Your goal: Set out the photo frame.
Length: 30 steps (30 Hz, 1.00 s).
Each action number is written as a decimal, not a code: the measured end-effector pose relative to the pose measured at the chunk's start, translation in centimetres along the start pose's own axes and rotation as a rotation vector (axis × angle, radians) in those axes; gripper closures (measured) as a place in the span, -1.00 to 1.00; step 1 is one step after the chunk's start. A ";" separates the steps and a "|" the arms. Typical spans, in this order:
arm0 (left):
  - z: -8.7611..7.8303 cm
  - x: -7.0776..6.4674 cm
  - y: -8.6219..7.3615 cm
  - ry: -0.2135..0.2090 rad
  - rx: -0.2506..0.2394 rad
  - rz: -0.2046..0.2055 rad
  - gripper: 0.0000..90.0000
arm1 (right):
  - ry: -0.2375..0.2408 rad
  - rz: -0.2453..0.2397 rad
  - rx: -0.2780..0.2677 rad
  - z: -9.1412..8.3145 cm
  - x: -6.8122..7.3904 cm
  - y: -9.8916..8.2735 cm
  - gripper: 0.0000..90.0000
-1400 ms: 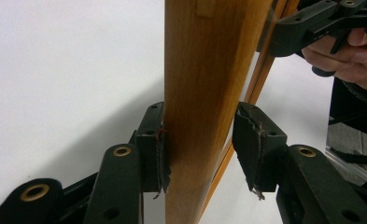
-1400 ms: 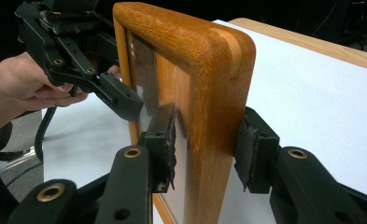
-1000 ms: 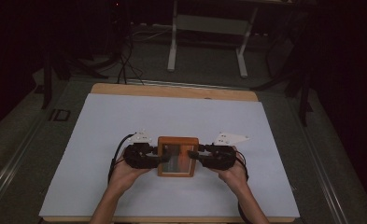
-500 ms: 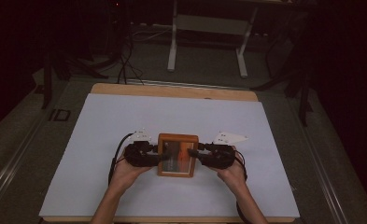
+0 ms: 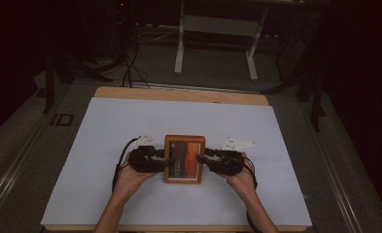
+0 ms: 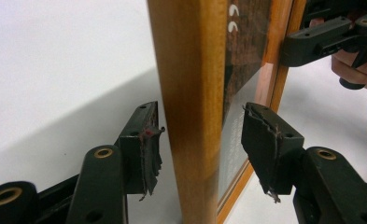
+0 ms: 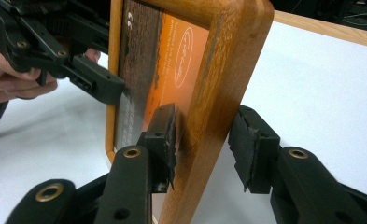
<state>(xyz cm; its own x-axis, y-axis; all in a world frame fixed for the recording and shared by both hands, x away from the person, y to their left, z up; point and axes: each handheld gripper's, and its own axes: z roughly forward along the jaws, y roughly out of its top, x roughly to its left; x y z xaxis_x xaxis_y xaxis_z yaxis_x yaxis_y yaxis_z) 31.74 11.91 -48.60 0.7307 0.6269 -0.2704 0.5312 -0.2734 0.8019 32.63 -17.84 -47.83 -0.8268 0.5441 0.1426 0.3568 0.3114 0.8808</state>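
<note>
Two grippers meet at one wooden picture frame [image 5: 184, 159], which stands just below the middle of the high view, on the white sheet [image 5: 106, 141] that covers most of the wooden table [image 5: 179, 94]. That sheet fills the centre of the picture, with the table's bare edge showing along its far side. The frame holds an orange and dark print behind glass.

To the frame's left in the high view, the left gripper [image 5: 165, 161] straddles the frame's left rail. Its jaws have just been opening: in the left gripper view [image 6: 197, 142] both pads stand clear of the wood, a gap on each side, with the rail between them. To the frame's right, the right gripper [image 5: 201, 159] straddles the opposite rail. In the right gripper view [image 7: 204, 144] one pad lies against the glass side of the rail, while the other pad sits just off the wood's outer face.
</note>
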 end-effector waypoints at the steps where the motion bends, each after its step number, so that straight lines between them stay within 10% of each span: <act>1: -0.1 0.0 0.0 0.000 0.000 0.000 0.05 | 0.001 -0.001 0.002 0.0 0.0 0.0 0.36; 30: -0.1 0.1 -0.3 -0.010 0.023 0.004 0.27 | 0.019 0.003 0.010 -0.4 -0.3 -0.6 0.39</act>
<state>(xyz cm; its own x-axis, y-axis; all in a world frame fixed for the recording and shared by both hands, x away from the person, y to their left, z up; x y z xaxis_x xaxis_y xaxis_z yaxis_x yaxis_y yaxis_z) 31.64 12.14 -48.79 0.7370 0.6184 -0.2726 0.5380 -0.2928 0.7905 32.55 -18.50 -48.19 -0.8339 0.5299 0.1544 0.3637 0.3171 0.8759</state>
